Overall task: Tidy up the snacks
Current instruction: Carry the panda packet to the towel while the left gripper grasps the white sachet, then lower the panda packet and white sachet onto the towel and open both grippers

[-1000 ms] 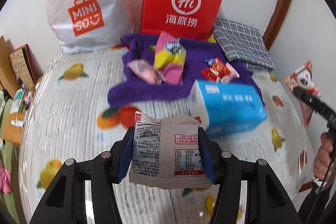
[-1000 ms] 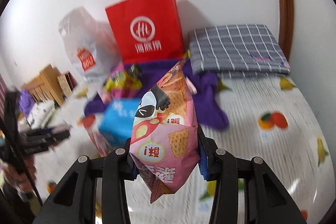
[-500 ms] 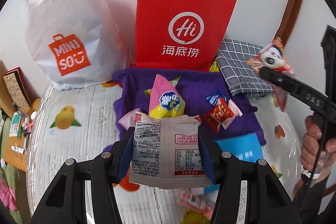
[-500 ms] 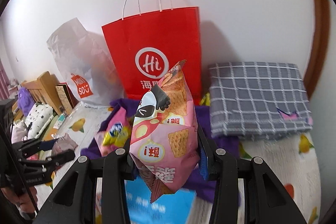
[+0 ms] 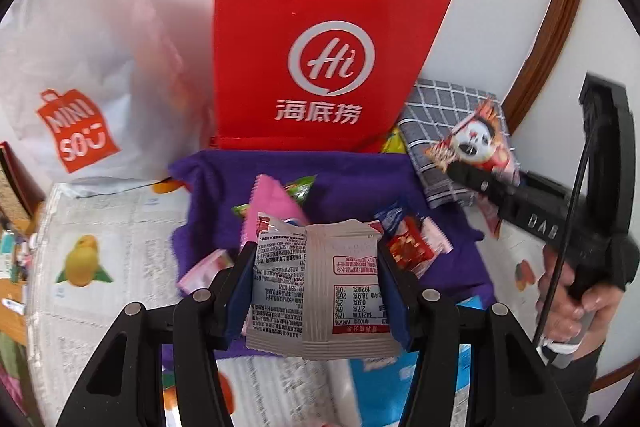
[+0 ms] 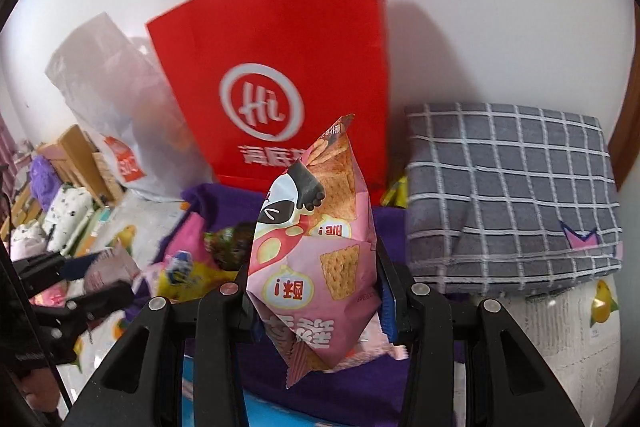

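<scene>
My left gripper point(image 5: 320, 291) is shut on a white snack packet point(image 5: 316, 287) with its printed back toward the camera, held above the purple cloth point(image 5: 352, 183). My right gripper point(image 6: 316, 291) is shut on a pink panda cracker bag point(image 6: 316, 247), which also shows in the left wrist view point(image 5: 476, 143) at the right. Several loose snacks lie on the cloth: a pink bag point(image 5: 272, 203), a red packet point(image 5: 408, 247), a green candy point(image 5: 300, 187). A red paper bag point(image 5: 320, 47) stands upright behind the cloth; it also shows in the right wrist view point(image 6: 280, 67).
A white Miniso plastic bag point(image 5: 80, 67) stands left of the red bag. A folded grey checked cloth point(image 6: 512, 195) lies to the right. A blue box point(image 5: 400, 383) lies below the grippers on the fruit-print table cover point(image 5: 100, 227). Wooden furniture point(image 6: 80, 159) stands far left.
Both grippers have moved forward toward the red bag with their snacks; the bag and purple cloth loom larger, and the blue box has slid to the bottom edge of both views.
</scene>
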Motion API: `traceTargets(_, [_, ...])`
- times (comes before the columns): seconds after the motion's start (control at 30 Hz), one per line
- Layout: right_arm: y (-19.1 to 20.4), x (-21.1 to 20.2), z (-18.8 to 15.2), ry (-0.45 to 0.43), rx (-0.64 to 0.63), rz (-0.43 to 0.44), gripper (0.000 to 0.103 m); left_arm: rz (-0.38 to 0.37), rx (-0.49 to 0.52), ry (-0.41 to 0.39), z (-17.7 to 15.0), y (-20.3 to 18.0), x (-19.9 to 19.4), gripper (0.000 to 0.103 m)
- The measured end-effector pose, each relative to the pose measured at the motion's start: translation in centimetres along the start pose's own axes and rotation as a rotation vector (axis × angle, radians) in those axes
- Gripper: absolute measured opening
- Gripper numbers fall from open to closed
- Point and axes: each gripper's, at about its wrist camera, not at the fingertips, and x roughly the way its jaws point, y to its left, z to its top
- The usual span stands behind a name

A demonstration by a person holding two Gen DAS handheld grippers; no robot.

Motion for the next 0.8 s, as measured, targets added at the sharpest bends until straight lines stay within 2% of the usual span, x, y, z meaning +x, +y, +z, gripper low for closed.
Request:
traceTargets(0.13, [-1.0,0.7,-0.5,0.038,-0.019,-0.011,0.043,-0.016,0.006,0.011,0.5,-0.7,1.4,0.054])
traceTargets(0.37, [-2.1,3.6,-1.5,0.163,-0.047,-0.037,0.043,-0.043,0.018,0.048,0.7,-2.6,4.0,0.054])
traceTargets(0.6, [-2.2,6.0,-2.4,0.255,-0.023,0.004,0.043,-0.073,-0.005,0.085,0.8,-3.1,5.9,0.054])
traceTargets(0.73, [-2.2,6.4,-2.5,0.269,0.006,0.072,0.043,-0.044,-0.012,0.090,0.9,-2.8,6.9,0.054])
traceTargets(0.8, [-1.8,6.7,-2.6,0.270,-0.002,0.078,0.043,-0.026,-0.012,0.087,1.0,-2.7,7.3,0.054])
